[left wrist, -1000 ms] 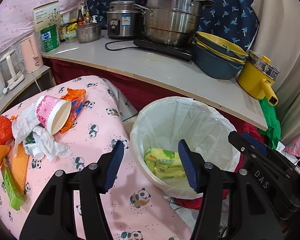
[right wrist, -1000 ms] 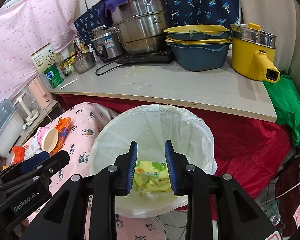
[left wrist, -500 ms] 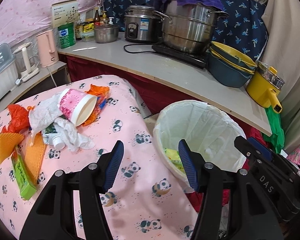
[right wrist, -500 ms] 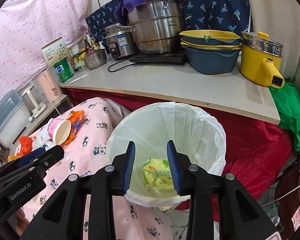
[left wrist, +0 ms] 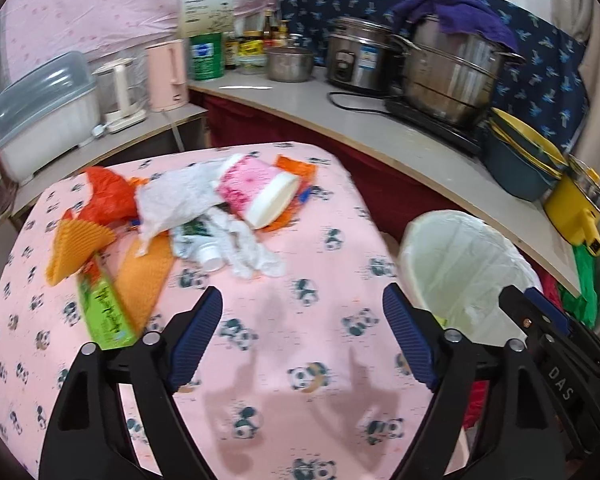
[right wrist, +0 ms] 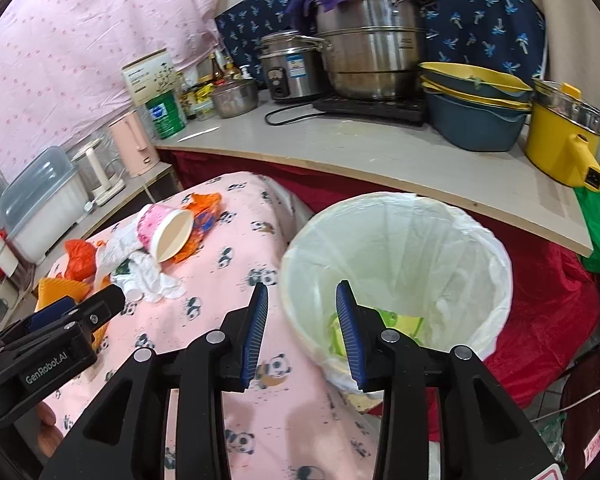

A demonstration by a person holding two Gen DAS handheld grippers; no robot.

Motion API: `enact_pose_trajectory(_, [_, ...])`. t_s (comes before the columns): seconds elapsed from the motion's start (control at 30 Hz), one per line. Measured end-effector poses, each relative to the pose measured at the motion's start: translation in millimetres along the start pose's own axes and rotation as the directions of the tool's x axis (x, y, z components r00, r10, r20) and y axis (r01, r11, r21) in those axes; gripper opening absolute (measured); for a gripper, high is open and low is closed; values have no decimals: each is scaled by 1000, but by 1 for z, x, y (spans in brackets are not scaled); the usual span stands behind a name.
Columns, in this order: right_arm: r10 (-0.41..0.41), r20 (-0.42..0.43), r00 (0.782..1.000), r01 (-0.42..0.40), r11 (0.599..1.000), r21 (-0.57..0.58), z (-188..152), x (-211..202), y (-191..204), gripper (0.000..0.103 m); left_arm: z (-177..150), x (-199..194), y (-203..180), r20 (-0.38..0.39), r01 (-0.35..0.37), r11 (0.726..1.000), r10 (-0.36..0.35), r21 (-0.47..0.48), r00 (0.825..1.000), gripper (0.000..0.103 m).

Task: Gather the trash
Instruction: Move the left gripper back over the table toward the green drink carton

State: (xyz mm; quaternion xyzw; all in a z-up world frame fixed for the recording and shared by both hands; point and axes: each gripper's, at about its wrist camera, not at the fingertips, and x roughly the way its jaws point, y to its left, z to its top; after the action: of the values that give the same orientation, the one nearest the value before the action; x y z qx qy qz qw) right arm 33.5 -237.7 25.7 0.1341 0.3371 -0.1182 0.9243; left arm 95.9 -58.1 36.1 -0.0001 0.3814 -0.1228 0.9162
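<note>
Yellow-green plastic wrapper [right wrist: 396, 324] already lay in white-lined round bin [right wrist: 492, 256]; rest of trash heap remained on pink panda-print worktop [left wrist: 300, 288] beside bin. Pink paper cup [left wrist: 256, 192] lay on side, long axis slanting, open mouth toward bin. Crumpled white tissue [left wrist: 180, 196], orange bag [left wrist: 108, 196], green carton [left wrist: 108, 312] around it. Left tongs [left wrist: 302, 336] apart, opening wider, nothing between. Right tongs [right wrist: 302, 332] opening, empty, over bin rim.

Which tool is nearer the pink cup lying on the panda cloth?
Left. The left tool hangs over the cloth facing the pink cup; the right tool is off to its side at the bin rim.
</note>
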Motion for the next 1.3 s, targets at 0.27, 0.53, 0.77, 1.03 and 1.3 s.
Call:
enact_pose_trajectory(0.27, [59, -30, 998, -60, 997, -48, -5, 9, 42, 37, -5, -1, 58, -16, -127, 987, 126, -103, 992, 85])
enact_pose_trajectory(0.53, [101, -60, 993, -107, 990, -96, -12, 15, 81, 37, -16, 0, 104, -52, -203, 964, 197, -172, 979, 85])
enact_pose_trajectory(0.77, [127, -89, 988, -137, 983, -122, -19, 21, 106, 37, -22, 3, 131, -86, -232, 947, 218, -220, 972, 85])
enact_pose_trajectory(1.03, [140, -113, 984, -155, 977, -145, -24, 30, 125, 37, -27, 7, 150, -113, -230, 936, 207, -267, 972, 86])
enact_pose_trajectory(1.3, [139, -133, 981, -159, 975, -152, -27, 39, 133, 37, -34, 19, 165, -160, -206, 918, 160, -338, 974, 87])
